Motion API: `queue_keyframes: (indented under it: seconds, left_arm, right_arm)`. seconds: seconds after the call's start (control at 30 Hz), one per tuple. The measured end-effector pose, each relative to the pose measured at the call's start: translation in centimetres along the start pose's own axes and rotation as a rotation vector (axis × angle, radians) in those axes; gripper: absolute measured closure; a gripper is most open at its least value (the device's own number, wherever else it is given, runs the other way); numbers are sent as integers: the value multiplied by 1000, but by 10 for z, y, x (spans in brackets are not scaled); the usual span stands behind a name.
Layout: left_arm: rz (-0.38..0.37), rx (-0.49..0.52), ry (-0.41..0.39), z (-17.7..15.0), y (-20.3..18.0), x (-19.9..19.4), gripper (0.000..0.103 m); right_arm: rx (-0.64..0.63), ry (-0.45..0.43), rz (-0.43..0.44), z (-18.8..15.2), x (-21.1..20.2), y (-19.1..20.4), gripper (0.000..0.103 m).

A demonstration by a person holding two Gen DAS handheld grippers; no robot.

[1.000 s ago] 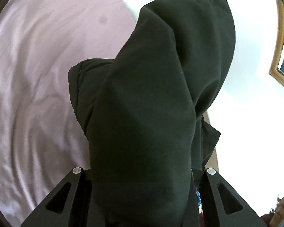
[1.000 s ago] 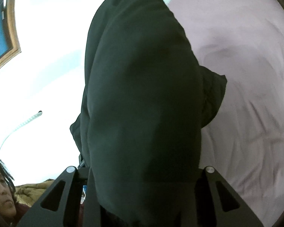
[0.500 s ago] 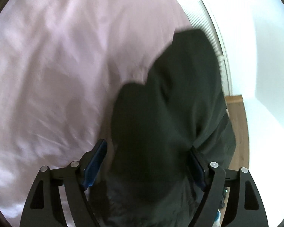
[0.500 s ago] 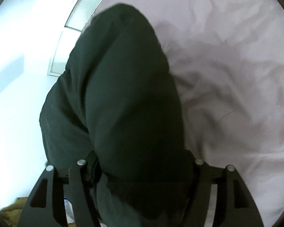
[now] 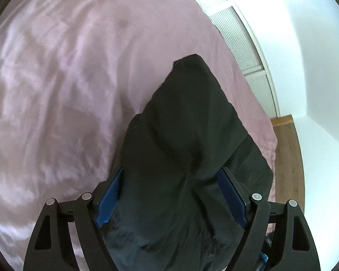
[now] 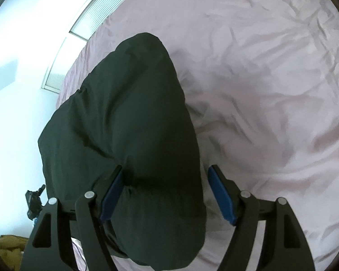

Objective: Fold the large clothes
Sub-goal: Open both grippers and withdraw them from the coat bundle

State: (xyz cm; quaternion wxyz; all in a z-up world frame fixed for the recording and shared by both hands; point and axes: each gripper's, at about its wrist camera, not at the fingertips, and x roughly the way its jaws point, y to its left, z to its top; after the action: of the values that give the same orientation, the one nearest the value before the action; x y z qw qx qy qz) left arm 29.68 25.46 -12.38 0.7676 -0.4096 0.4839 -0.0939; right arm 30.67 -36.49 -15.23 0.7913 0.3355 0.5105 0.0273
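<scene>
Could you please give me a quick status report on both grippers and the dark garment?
Left gripper open, dark garment bunched between its jaws. Right gripper jaws opening, garment between, clear of one pad. Garment lying on pink bedsheet. Nothing in the way.

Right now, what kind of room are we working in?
Most likely a bedroom. The dark garment lies on a wide bed under a wrinkled pink sheet, with a window blind along its far edge, plain white walls, and wood flooring beside it.
</scene>
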Motion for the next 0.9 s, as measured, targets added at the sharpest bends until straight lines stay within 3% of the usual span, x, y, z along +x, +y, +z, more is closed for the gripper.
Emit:
queue_keyframes:
  seconds: [0.1,0.23,0.4,0.53,0.6,0.8,0.9]
  left_arm:
    - [57,36,-47,-15,-4,-15,22]
    - [116,68,-93,-59,-3,-51,20]
    - [185,65,-95,-103,-14,-44,19]
    - [214,132,-91,-135,-35,-43,16]
    - [237,188,-78,-154,-42,-47,15]
    - [302,387,-83,-208,-70,-89,1]
    - [337,495,-73,-231,-86,-107,1]
  right_arm:
    - [-36,-30,-32,4,-16,-8,29]
    - [-105,-52,-63,-16,-39,9,29]
    - [-102,-54,-71,-55,-65,14,16]
    - [-102,-58,-120,-100,-88,19,14]
    - [-110,-82,-152,-127,-104,24,7]
    - [-87,-152,-191,-219,-152,45,0]
    - [-129,-218,-226,-264,-180,61,0]
